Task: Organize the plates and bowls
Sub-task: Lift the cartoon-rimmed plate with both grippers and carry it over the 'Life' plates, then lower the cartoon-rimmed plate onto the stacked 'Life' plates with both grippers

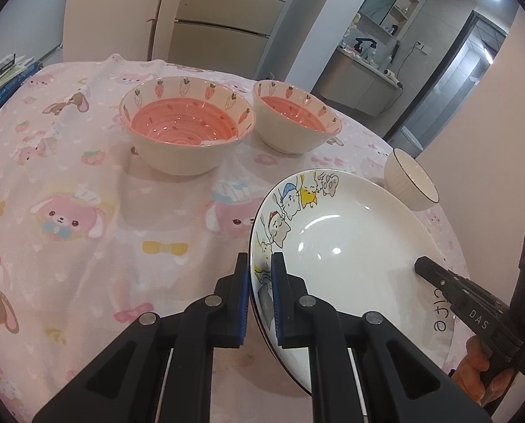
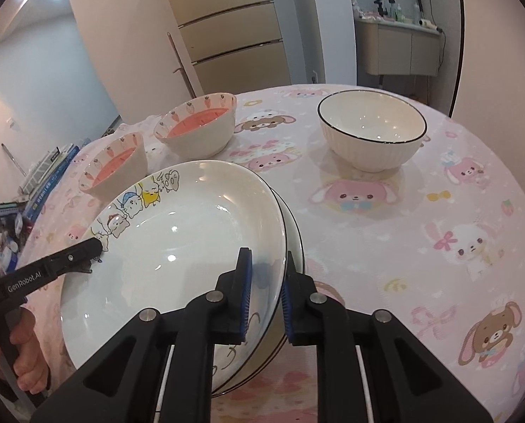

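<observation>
A white cartoon-cat plate (image 1: 350,246) is held by both grippers. My left gripper (image 1: 260,264) is shut on its left rim. My right gripper (image 2: 266,261) straddles its right rim (image 2: 192,246), jaws close around it. In the right wrist view the plate sits over a second plate (image 2: 296,243) stacked beneath. Two pink carrot-pattern bowls (image 1: 186,127) (image 1: 296,120) stand side by side at the far side; they also show in the right wrist view (image 2: 199,127) (image 2: 116,165). A white ribbed bowl with a dark rim (image 2: 372,134) stands apart on the right; it also shows in the left wrist view (image 1: 410,179).
The round table carries a pink bunny-print cloth (image 2: 439,246). Books (image 1: 1,81) lie beyond its far left edge. A cabinet with drawers (image 1: 223,24) stands behind the table. The right gripper's body (image 1: 474,306) reaches over the plate's right side.
</observation>
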Motion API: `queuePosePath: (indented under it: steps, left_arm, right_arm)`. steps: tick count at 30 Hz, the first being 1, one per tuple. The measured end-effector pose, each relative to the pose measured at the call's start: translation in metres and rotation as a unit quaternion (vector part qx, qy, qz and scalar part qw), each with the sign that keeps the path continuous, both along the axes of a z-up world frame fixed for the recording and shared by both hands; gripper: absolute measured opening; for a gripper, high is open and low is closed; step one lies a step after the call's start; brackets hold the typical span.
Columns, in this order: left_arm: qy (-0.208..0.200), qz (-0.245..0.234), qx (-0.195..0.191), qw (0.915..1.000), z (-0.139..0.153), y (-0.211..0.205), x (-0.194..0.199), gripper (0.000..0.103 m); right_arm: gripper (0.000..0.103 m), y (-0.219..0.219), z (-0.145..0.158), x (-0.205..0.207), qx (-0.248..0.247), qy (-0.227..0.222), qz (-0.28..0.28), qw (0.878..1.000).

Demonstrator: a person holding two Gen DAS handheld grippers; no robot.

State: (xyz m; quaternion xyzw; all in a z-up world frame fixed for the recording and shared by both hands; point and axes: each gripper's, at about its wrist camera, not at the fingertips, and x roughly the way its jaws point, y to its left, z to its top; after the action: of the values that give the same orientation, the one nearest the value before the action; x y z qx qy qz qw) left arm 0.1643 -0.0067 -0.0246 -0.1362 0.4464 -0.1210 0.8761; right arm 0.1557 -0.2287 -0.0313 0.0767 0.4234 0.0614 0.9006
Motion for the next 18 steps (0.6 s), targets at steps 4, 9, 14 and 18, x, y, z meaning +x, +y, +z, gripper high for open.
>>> queuePosePath:
  steps: [4,9,14,18]
  left_arm:
    - [-0.015,-0.004,0.017,0.9997,0.0,-0.004,-0.002,0.01]
    - [-0.025,-0.002,0.02,0.9995,-0.001,-0.004,-0.004,0.01]
    - [-0.043,-0.004,0.028,0.9987,-0.003,-0.005,-0.008,0.011]
    - [-0.056,0.003,0.025,0.9981,-0.004,-0.005,-0.011,0.011]
  right_arm:
    - [0.015,0.001,-0.003,-0.002,-0.009,-0.004,0.003,1.0]
    - [0.016,0.004,-0.003,-0.006,-0.024,-0.019,0.009,0.999]
    - [0.016,0.003,-0.004,-0.013,-0.03,-0.039,0.018,0.999]
    - [0.016,0.007,-0.006,-0.02,-0.047,-0.06,0.023,0.997]
